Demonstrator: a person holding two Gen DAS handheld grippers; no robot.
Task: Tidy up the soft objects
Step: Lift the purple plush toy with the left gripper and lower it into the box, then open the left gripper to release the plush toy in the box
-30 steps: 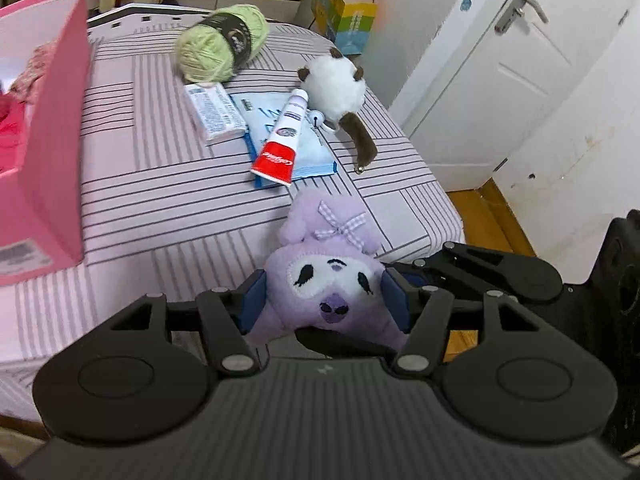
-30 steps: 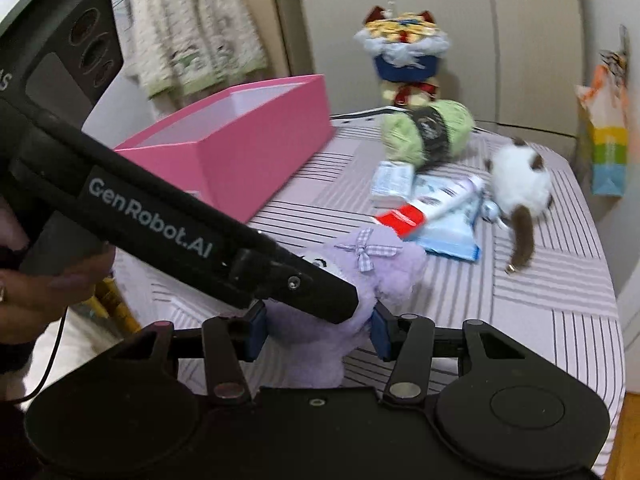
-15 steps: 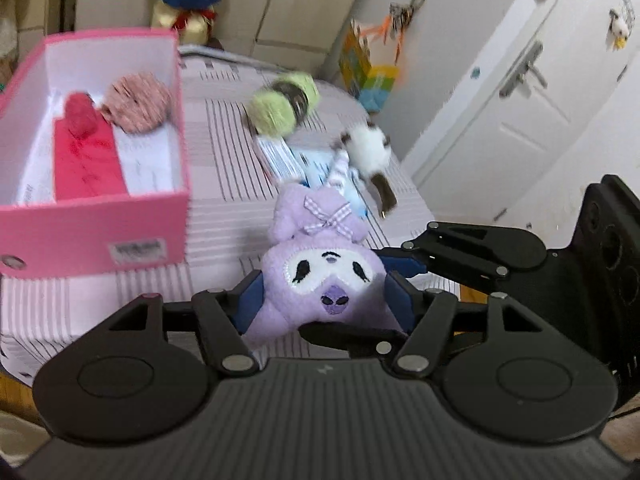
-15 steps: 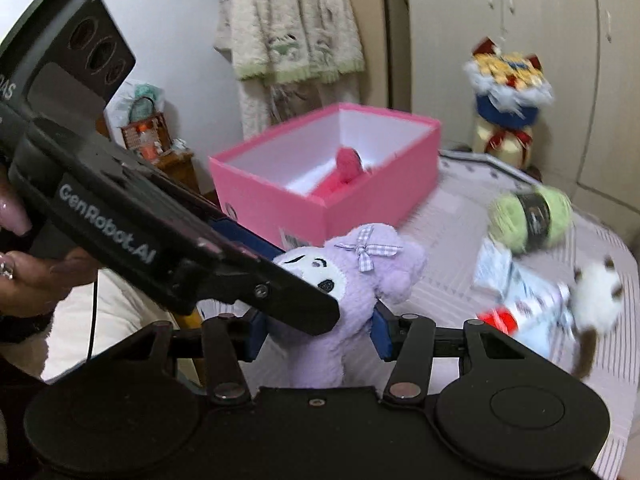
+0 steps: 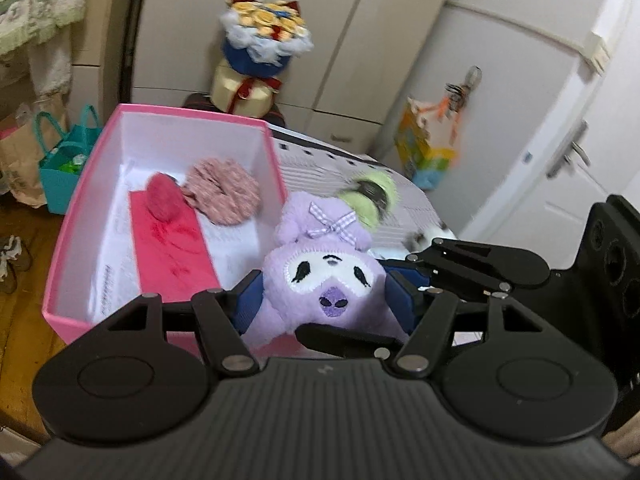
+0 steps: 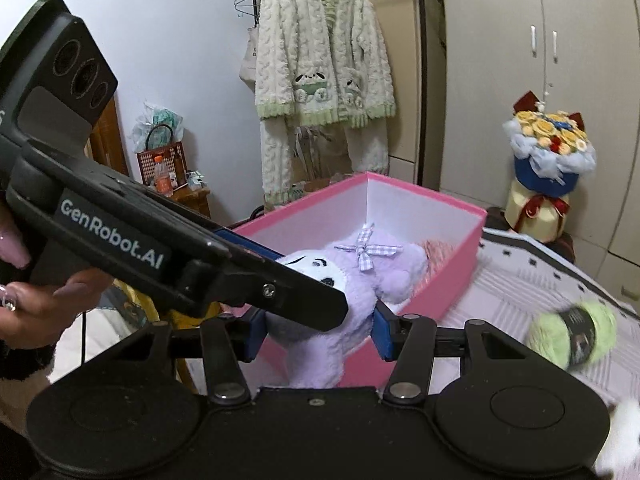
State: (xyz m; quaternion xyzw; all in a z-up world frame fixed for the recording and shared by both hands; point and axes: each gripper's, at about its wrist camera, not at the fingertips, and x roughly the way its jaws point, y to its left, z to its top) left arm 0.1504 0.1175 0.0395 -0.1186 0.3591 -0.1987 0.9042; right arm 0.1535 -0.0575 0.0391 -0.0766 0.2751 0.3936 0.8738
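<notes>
Purple plush toy (image 5: pixel 324 276), gingham bow (image 5: pixel 332 222); pink box (image 5: pixel 72 216), white inside.

Beige wardrobe doors (image 6: pixel 520 80) line the back wall, a white panelled door (image 5: pixel 568 168) stands right, wooden plank floor (image 5: pixel 20 320) below.
</notes>
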